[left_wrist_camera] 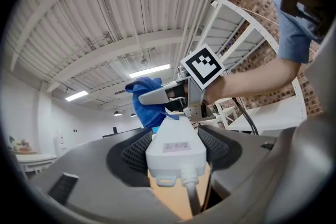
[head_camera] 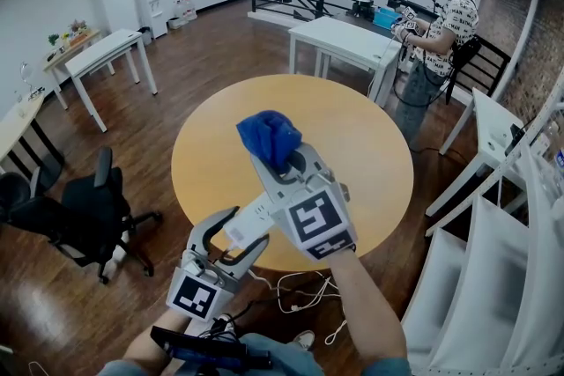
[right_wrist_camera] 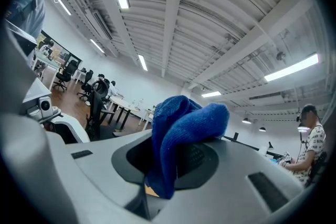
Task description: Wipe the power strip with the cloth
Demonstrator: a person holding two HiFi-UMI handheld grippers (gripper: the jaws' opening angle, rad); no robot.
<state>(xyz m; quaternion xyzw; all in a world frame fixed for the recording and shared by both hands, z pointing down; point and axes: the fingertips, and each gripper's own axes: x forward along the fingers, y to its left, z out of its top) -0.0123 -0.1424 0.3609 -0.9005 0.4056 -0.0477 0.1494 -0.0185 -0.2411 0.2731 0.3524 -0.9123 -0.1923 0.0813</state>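
Observation:
My left gripper is at the near edge of the round wooden table, shut on one end of a white power strip. In the left gripper view the power strip sits between the dark pads, with its cord running down toward the camera. My right gripper is shut on a bunched blue cloth. It crosses above the strip's far end, over the table. The cloth hangs just beyond the strip's tip; whether they touch is unclear. In the right gripper view the cloth fills the jaws.
The strip's white cable loops on the wooden floor below the table edge. A black office chair stands at the left and white shelving at the right. A person stands by white tables at the back.

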